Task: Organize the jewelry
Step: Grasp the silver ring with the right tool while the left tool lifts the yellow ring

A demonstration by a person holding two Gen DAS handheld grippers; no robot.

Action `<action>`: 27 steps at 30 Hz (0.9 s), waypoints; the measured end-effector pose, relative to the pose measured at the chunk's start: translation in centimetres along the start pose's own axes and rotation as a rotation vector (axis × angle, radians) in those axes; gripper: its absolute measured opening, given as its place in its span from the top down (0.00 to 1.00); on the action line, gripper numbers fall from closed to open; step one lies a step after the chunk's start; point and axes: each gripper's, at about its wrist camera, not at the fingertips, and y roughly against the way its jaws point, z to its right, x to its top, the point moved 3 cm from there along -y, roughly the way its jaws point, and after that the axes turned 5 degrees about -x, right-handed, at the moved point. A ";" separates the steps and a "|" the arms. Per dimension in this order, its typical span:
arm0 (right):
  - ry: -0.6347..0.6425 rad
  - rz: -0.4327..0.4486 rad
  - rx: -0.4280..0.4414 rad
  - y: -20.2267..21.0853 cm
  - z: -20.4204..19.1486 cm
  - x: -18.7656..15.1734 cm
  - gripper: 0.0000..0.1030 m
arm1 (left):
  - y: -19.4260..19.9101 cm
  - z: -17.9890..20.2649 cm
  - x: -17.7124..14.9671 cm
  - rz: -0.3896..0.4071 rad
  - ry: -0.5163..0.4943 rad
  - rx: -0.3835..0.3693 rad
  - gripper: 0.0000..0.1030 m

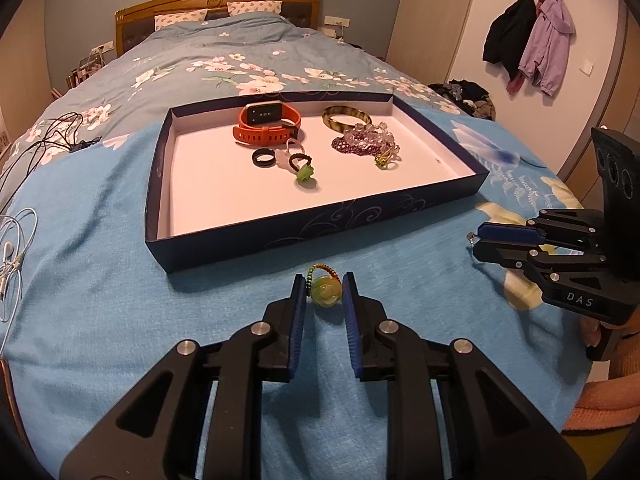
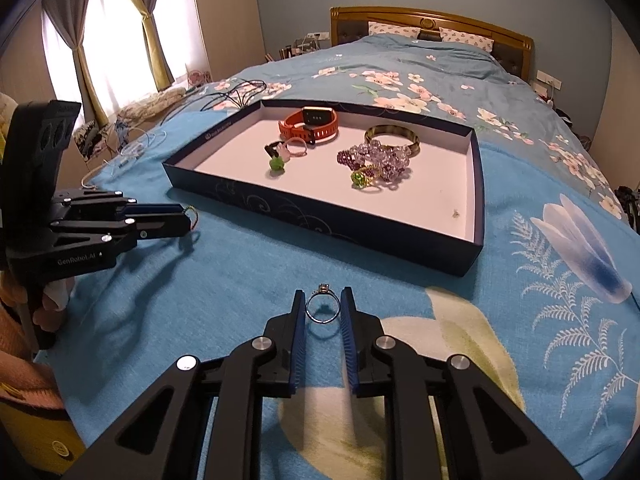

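Note:
A shallow dark-blue tray (image 1: 256,236) (image 2: 332,236) lies on the blue bedspread. In it are an orange smartwatch (image 1: 267,123) (image 2: 310,122), a bangle (image 1: 346,117) (image 2: 392,136), a heap of purple beads (image 1: 366,140) (image 2: 378,158), a black ring (image 1: 263,157) and small green-stone rings (image 1: 303,174) (image 2: 277,165). My left gripper (image 1: 324,290) (image 2: 188,218) is shut on a green beaded ring (image 1: 326,290), in front of the tray. My right gripper (image 2: 323,307) (image 1: 474,242) is shut on a silver stone ring (image 2: 322,306), held upright just above the bedspread.
The bed stretches behind the tray to a wooden headboard (image 1: 218,4). Cables (image 1: 52,136) and white earphones (image 1: 12,260) lie on the bed at the left. Jackets (image 1: 536,40) hang on the right wall. Curtained windows (image 2: 100,40) stand beyond the bed's far side.

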 end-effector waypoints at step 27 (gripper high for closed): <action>-0.040 0.140 0.013 2.4 1.0 3.5 0.85 | 2.7 1.0 3.2 0.112 -0.022 -0.008 0.82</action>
